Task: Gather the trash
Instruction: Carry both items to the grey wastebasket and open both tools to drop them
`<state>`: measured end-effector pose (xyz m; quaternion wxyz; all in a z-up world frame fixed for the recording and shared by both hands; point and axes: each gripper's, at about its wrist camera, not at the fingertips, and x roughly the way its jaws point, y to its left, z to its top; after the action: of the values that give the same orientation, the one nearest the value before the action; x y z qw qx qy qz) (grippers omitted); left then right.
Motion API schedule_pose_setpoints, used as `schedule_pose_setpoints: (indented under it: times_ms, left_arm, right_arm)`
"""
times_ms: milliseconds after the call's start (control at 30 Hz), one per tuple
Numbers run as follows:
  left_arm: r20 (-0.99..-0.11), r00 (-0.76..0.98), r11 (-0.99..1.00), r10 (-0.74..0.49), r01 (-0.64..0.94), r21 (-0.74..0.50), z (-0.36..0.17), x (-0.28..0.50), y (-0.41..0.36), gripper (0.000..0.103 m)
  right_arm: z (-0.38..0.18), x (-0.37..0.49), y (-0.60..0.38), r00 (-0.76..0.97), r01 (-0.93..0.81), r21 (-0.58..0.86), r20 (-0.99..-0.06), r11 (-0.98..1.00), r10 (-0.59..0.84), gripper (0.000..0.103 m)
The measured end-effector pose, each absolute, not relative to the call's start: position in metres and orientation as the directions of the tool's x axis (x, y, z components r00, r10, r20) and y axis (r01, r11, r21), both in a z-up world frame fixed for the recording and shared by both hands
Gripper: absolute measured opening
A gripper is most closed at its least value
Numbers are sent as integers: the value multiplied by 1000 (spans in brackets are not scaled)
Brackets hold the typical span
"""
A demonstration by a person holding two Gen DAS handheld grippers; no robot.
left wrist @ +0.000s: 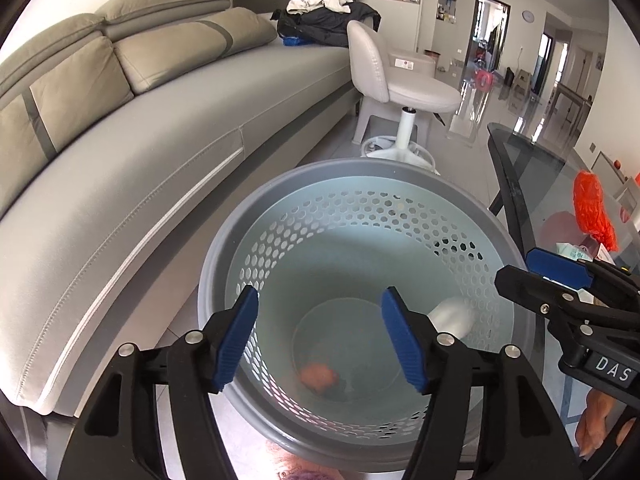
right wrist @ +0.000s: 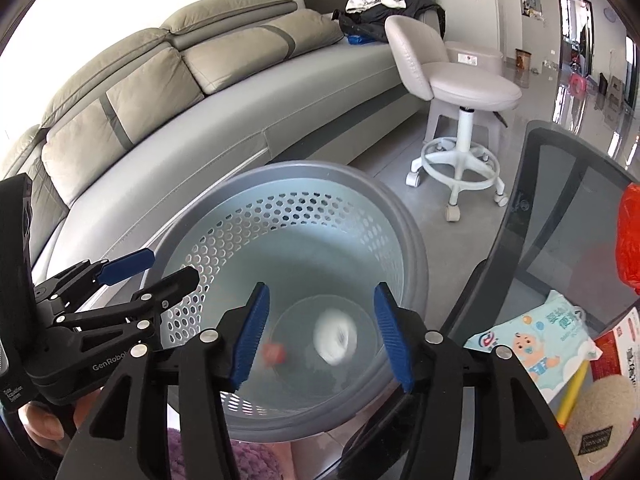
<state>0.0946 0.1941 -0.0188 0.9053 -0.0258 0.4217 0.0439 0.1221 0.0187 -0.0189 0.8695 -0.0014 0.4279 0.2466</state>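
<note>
A grey perforated waste basket [left wrist: 224, 256] stands on the floor beside the sofa; it also shows in the right wrist view [right wrist: 416, 256]. Inside it lie an orange scrap [left wrist: 318, 376] and a blurred white wad [left wrist: 452, 316], also seen from the right wrist as the orange scrap [right wrist: 274, 352] and the white wad [right wrist: 334, 340]. My left gripper [left wrist: 320, 340] is open and empty above the basket. My right gripper [right wrist: 320, 332] is open and empty above the basket, and it also shows in the left wrist view [left wrist: 536, 268].
A glass table [right wrist: 568, 216] stands right of the basket with a red-orange bag [right wrist: 630, 236], a wet-wipes pack [right wrist: 536, 340] and a red box [right wrist: 620, 348] on it. A grey sofa [left wrist: 120, 152] runs along the left. A white stool [right wrist: 464, 92] stands behind the basket.
</note>
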Motion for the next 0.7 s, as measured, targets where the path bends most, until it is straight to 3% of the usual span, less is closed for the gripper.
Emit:
schedule_pose_setpoints:
  times_ms: [700]
  left_arm:
    - [-766,640,995,56,-97,-9,-17,96,193,64]
  right_arm:
    - [-13,108,10,528,-408,207,-741,889,415,52]
